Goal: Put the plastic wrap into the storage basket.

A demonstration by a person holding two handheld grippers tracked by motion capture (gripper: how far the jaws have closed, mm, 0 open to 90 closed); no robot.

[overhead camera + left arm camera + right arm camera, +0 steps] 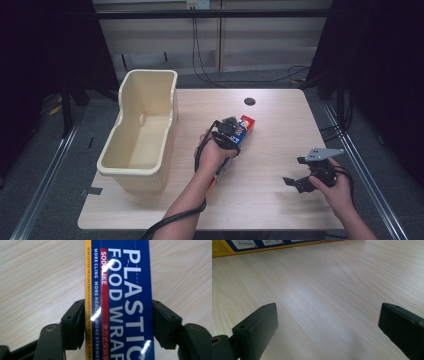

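Tabletop [270,190]: wrap box [120,302] between left tongs [117,325]

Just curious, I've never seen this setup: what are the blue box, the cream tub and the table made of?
The plastic wrap box looks like glossy printed cardboard: sharp edges, bright glare streaks over the lettering. The cream tub seems to be moulded plastic, smooth and one colour, with rounded corners and a rolled rim. The table shows pale wood grain with a soft sheen, probably laminate or veneer rather than solid wood.

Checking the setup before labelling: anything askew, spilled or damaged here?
Nothing stands out. The plastic wrap box lies flat on the table, intact, with the left gripper clamped across it. The beige bin stands upright. The right gripper is open over bare wood.
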